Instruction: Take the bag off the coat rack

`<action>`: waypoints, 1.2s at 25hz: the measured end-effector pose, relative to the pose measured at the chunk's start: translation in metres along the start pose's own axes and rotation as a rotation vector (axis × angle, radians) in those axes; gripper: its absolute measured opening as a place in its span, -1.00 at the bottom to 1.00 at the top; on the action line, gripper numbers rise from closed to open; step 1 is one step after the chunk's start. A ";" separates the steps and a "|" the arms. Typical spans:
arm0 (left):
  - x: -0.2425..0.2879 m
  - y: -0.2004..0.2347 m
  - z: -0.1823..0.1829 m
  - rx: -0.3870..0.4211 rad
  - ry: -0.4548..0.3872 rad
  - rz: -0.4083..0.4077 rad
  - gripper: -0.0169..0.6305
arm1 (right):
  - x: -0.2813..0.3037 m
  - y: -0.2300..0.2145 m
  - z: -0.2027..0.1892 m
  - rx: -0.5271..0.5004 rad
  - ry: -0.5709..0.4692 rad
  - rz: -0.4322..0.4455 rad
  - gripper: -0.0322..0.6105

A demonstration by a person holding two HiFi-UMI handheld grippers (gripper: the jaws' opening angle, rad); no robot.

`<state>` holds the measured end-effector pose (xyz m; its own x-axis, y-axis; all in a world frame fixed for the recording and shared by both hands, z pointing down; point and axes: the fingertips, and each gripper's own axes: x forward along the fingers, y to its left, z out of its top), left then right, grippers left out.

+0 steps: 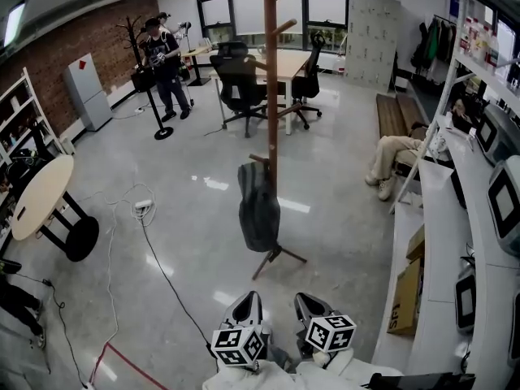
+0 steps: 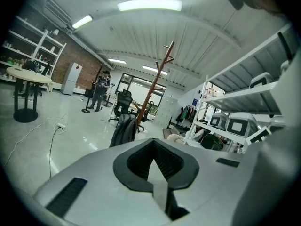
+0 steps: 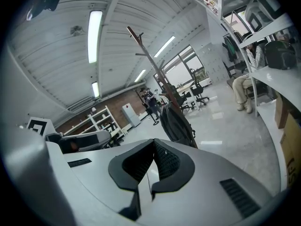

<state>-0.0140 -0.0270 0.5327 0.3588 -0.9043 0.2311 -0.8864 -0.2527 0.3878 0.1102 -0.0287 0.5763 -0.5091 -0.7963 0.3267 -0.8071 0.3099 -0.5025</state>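
A dark grey backpack (image 1: 258, 204) hangs from a low peg of a tall brown wooden coat rack (image 1: 270, 80) standing on the shiny grey floor. The left gripper view also shows the backpack (image 2: 123, 131) and the coat rack (image 2: 154, 81) ahead; in the right gripper view the backpack (image 3: 176, 123) hangs close in front on the coat rack (image 3: 149, 58). Both grippers are held low near my body, well short of the rack. My left gripper (image 1: 246, 307) is shut and empty. My right gripper (image 1: 310, 305) is shut with nothing in it.
White shelving with boxes and monitors (image 1: 487, 210) runs along the right. A round table (image 1: 41, 197) stands at the left, with a cable and power strip (image 1: 143, 208) on the floor. A person (image 1: 165, 67) stands far back by another rack; desks and office chairs (image 1: 240, 84) are behind.
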 end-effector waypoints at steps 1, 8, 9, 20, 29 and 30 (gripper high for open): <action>0.004 -0.001 0.000 0.002 0.001 -0.007 -0.94 | 0.001 -0.003 0.001 0.003 -0.003 -0.007 -0.86; 0.032 -0.003 0.005 0.016 0.006 -0.045 -0.94 | 0.014 -0.019 0.016 0.013 -0.029 -0.036 -0.86; 0.035 -0.003 0.006 0.019 0.006 -0.049 -0.94 | 0.016 -0.021 0.018 0.014 -0.031 -0.039 -0.86; 0.075 0.014 0.024 0.022 0.008 -0.068 -0.94 | 0.061 -0.020 0.035 0.001 -0.033 -0.023 -0.86; 0.123 0.036 0.061 0.043 -0.012 -0.077 -0.94 | 0.117 -0.015 0.077 -0.041 -0.062 -0.008 -0.86; 0.128 0.040 0.065 0.045 -0.015 -0.076 -0.94 | 0.125 -0.014 0.081 -0.044 -0.064 -0.006 -0.86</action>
<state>-0.0224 -0.1751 0.5193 0.4210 -0.8872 0.1889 -0.8694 -0.3353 0.3628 0.0827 -0.1745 0.5592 -0.4850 -0.8295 0.2770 -0.8232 0.3261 -0.4647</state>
